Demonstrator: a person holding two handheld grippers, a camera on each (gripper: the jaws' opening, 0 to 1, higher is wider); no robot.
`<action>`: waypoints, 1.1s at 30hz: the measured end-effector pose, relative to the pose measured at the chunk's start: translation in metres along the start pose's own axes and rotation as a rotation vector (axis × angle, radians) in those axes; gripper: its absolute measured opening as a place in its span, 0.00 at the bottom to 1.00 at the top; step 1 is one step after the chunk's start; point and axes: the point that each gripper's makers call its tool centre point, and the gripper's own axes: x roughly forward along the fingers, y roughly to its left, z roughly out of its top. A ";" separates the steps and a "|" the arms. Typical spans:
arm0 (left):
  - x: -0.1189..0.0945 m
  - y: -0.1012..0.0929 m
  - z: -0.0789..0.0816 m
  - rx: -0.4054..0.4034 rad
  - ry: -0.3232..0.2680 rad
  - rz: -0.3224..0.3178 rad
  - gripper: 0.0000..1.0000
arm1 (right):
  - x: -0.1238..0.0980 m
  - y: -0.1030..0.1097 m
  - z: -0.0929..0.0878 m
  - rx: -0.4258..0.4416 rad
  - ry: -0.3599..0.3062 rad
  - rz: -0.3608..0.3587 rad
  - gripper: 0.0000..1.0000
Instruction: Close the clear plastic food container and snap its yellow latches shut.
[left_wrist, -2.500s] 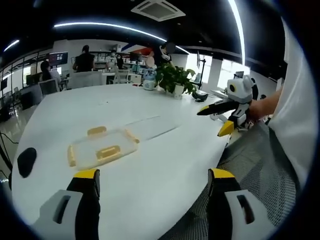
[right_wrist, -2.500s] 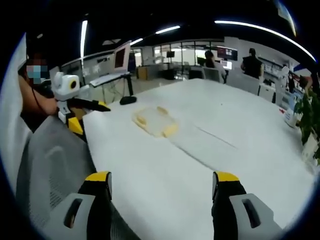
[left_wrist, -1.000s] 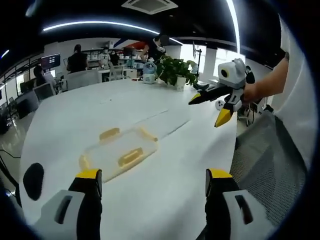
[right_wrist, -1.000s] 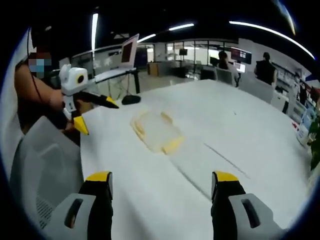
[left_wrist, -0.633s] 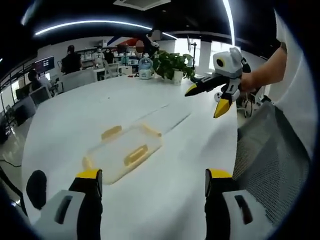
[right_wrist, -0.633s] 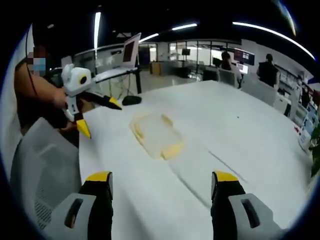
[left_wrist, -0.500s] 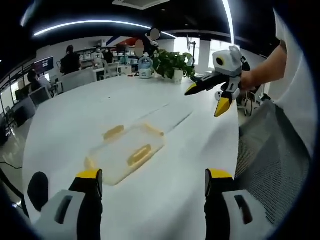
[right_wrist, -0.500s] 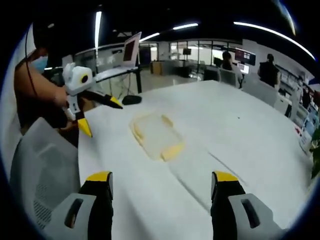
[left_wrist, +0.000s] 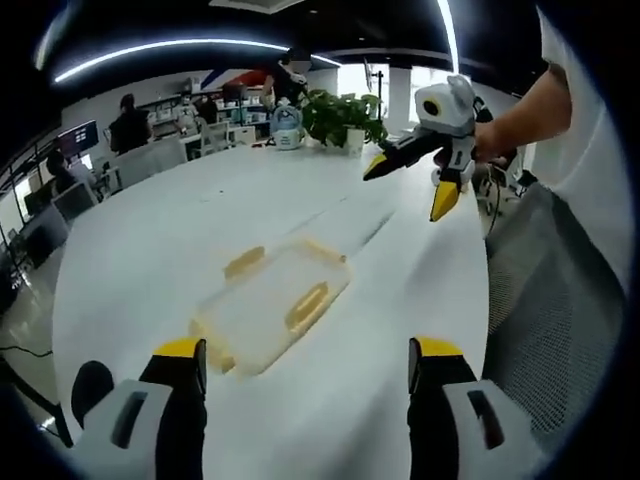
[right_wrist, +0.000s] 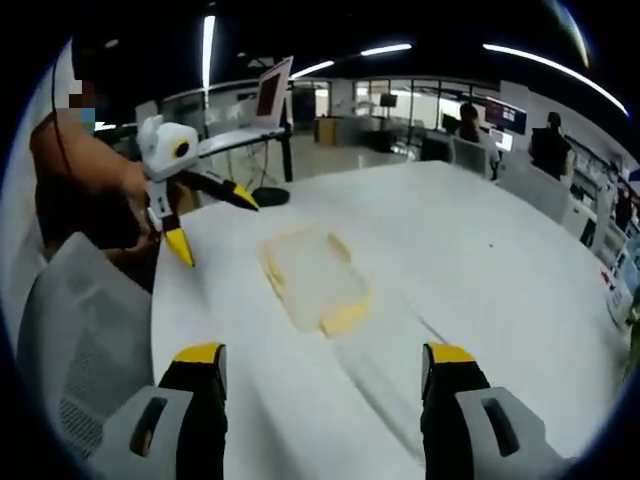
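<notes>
while both grippers gape empty, container (left_wrist: 272, 303) rests on white office table (left_wrist: 150, 230)

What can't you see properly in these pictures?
- Clear container on the white table, left gripper view: too see-through and blurred to tell whether its lid is fully seated.
- Yellow latches, right gripper view: too small to tell whether they are snapped.
- Potted plant, left gripper view: too far off to make out its pot clearly.

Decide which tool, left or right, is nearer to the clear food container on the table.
Left, narrowly. The left tool hangs open just short of the container. The right tool, also open, sits farther back from the container, with more bare table between them.
</notes>
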 end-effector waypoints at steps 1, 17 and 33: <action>0.000 0.002 0.000 0.000 0.002 -0.001 0.84 | 0.001 0.000 0.001 0.001 -0.001 0.004 0.80; 0.006 0.021 -0.004 0.026 0.033 -0.019 0.82 | 0.015 -0.005 0.006 -0.051 0.021 0.044 0.79; 0.014 0.035 -0.009 0.108 0.089 -0.058 0.80 | 0.033 -0.011 0.023 -0.142 0.046 0.081 0.77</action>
